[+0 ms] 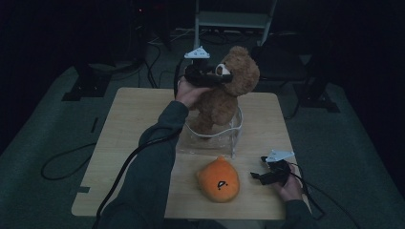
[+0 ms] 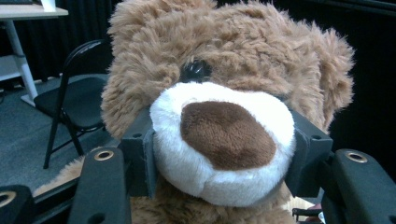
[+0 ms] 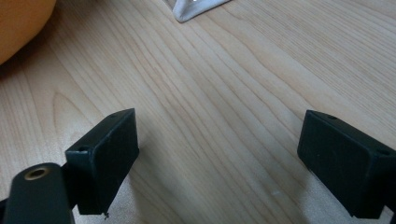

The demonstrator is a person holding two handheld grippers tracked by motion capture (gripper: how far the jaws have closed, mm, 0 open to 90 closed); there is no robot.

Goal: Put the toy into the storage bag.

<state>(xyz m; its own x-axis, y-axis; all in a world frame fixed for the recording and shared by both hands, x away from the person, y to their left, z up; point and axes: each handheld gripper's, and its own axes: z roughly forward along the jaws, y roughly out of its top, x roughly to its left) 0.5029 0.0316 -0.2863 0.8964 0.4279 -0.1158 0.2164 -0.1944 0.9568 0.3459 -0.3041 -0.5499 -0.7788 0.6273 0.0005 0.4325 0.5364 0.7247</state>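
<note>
Carefully held teddy bear (image 1: 228, 88) upright by its white muzzle, left gripper (image 2: 223, 154) clamped on both sides, feet inside clear container (image 1: 235, 125). Best lifted straight, avoiding rim. Right gripper (image 3: 217, 158) rested wide apart, empty, on table (image 1: 129, 124).

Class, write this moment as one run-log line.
left tool: shut on teddy bear snout | bear: feet in clear bin | right tool: open, above table

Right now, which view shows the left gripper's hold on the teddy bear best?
Left gripper view: the left gripper has both pads pressed into the white muzzle of the teddy bear. High view shows that hold small and dim, the bear's feet in the clear container. Right gripper view shows bare table.
</note>
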